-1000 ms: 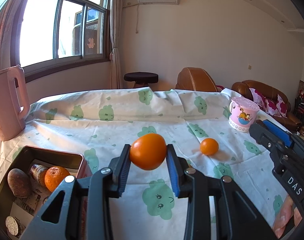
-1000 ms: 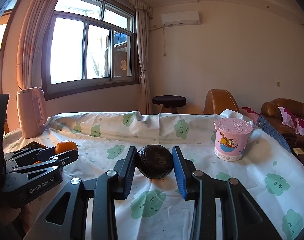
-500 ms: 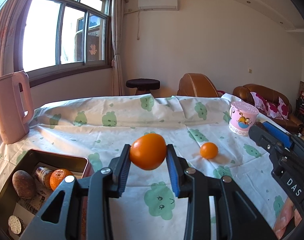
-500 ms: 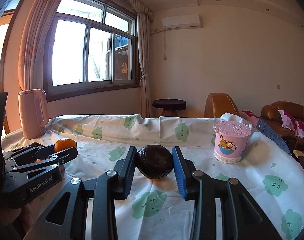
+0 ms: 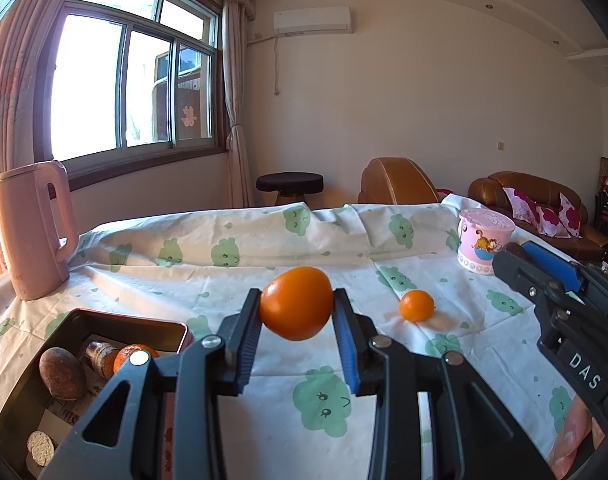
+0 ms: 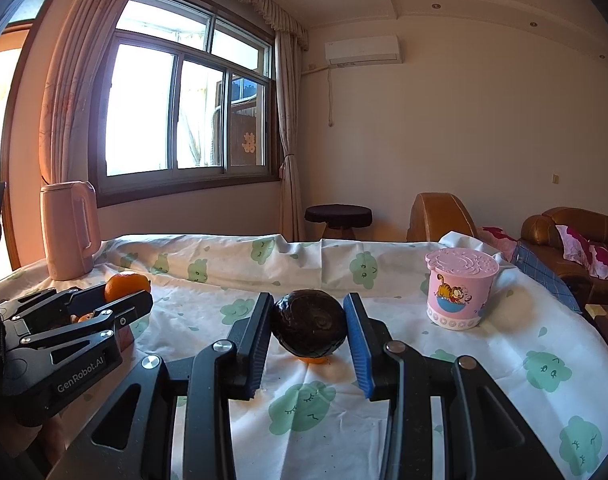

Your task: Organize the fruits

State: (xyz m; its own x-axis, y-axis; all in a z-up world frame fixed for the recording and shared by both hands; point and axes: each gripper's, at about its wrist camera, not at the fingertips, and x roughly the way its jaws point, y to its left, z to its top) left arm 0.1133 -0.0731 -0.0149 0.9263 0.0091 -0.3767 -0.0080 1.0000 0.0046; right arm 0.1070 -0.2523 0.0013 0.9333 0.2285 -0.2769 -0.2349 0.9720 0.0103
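Note:
My left gripper (image 5: 296, 308) is shut on a large orange (image 5: 295, 302) and holds it above the table, to the right of a brown tin box (image 5: 103, 322). The box holds a brown fruit (image 5: 61, 372), a small orange (image 5: 129, 354) and other bits. A small orange (image 5: 416, 305) lies on the cloth ahead right. My right gripper (image 6: 308, 326) is shut on a dark round fruit (image 6: 308, 322) above the cloth; an orange sliver (image 6: 314, 359) shows just under it. The left gripper with its orange (image 6: 127, 286) shows at the left of the right wrist view.
A pink kettle (image 5: 33, 230) stands at the table's far left. A pink lidded cup (image 6: 460, 288) stands at the right; it also shows in the left wrist view (image 5: 484, 244). The table (image 6: 424, 380) has a white cloth with green prints. Brown sofas and a stool stand beyond.
Both grippers have tilted or risen slightly, so the table sits lower in view. Each still holds its fruit.

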